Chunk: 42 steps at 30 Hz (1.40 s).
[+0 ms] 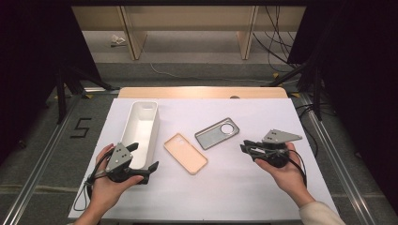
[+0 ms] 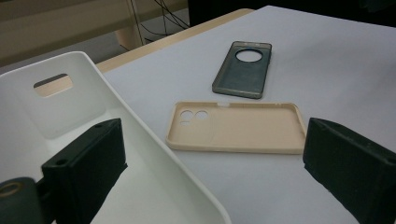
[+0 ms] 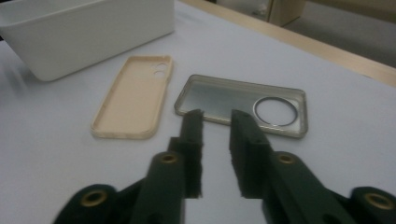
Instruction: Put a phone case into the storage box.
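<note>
High view: the work is judged to be at its start, with both phone cases lying free on the tabletop [image 1: 225, 187] and nothing held. The left gripper [image 1: 143, 157] has its fingers spread wide; one finger [image 2: 88, 163] is seen over the white bin [image 1: 141, 126], the other [image 2: 350, 163] over the bare tabletop, and the beige case [image 2: 236, 127] lies flat just beyond the gap between them, not touched. The right gripper [image 1: 245, 146] has its fingers brought near together with a narrow gap and nothing pinched; the grey case [image 3: 243, 105] lies just ahead of the fingertips [image 3: 192, 116], apart from them. As next move, a lowering toward one case edge is probably called for, and a thin flat rim must be caught, so the fingers should be placed around it with care
</note>
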{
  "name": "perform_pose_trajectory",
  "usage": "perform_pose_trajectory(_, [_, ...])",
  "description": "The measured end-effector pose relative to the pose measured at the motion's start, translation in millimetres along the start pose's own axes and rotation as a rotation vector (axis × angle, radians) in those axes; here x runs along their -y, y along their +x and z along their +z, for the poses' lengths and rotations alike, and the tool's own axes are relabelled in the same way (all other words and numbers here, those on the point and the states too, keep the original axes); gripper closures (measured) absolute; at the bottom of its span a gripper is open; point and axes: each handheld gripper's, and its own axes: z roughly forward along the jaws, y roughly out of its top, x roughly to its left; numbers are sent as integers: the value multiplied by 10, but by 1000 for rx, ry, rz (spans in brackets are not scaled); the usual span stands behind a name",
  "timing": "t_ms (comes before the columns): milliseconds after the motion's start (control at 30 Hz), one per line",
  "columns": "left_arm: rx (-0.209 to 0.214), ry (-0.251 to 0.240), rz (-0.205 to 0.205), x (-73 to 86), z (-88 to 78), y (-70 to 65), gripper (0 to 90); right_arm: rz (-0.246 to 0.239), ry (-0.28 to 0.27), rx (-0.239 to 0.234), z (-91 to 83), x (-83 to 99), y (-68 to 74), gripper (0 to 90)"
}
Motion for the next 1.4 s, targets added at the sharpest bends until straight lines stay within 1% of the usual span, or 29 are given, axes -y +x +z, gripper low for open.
perform_pose_trajectory(33, [1,-1,-1,0,0,1,52,-8,22,-1,77,-40,8,821])
perform_pose_trajectory(67, [-1,-1,-2,2,1,3,52,-18,33,-9,128,-64,16,844])
perform_pose_trajectory(100, [1,1,-3,5,2,7,52,-36,57,-15,201,-96,33,866])
perform_pose_trajectory(133, [2,1,-2,6,4,9,52,-54,86,-5,291,-135,61,888])
perform_pose_trajectory(167, [1,1,-4,8,5,10,52,-62,99,-12,348,-157,74,900])
perform_pose_trajectory(233, [1,1,-4,8,9,12,52,-86,138,-27,519,-221,112,900])
perform_pose_trajectory(300, [3,1,-4,8,8,12,52,-93,158,-34,650,-268,135,900])
perform_pose_trajectory(333, [3,0,-5,8,6,12,52,-99,174,-34,742,-298,143,900])
perform_pose_trajectory(567, [5,-3,-10,12,3,24,53,-63,257,-25,1178,-386,99,900])
perform_pose_trajectory(667, [4,-5,-10,9,-1,20,52,-55,291,-32,1323,-374,95,900])
perform_pose_trajectory(733, [6,-6,-9,11,2,20,52,-56,315,-28,1411,-360,99,900])
perform_pose_trajectory(800, [7,-2,-9,13,4,22,53,-44,335,-21,1495,-353,93,900])
perform_pose_trajectory(867, [6,-5,-10,11,2,21,52,-42,342,-22,1555,-351,85,900])
perform_pose_trajectory(933, [4,-6,-10,9,-4,21,53,-38,363,-13,1606,-347,83,900])
perform_pose_trajectory(1100, [10,-3,-9,14,3,26,52,-34,383,-9,1683,-318,82,900])
perform_pose_trajectory(1233, [7,-5,-10,12,1,22,52,-33,400,-5,1712,-304,74,900])
perform_pose_trajectory(1400, [9,-5,-11,13,3,23,52,-31,412,-7,1703,-310,60,900])
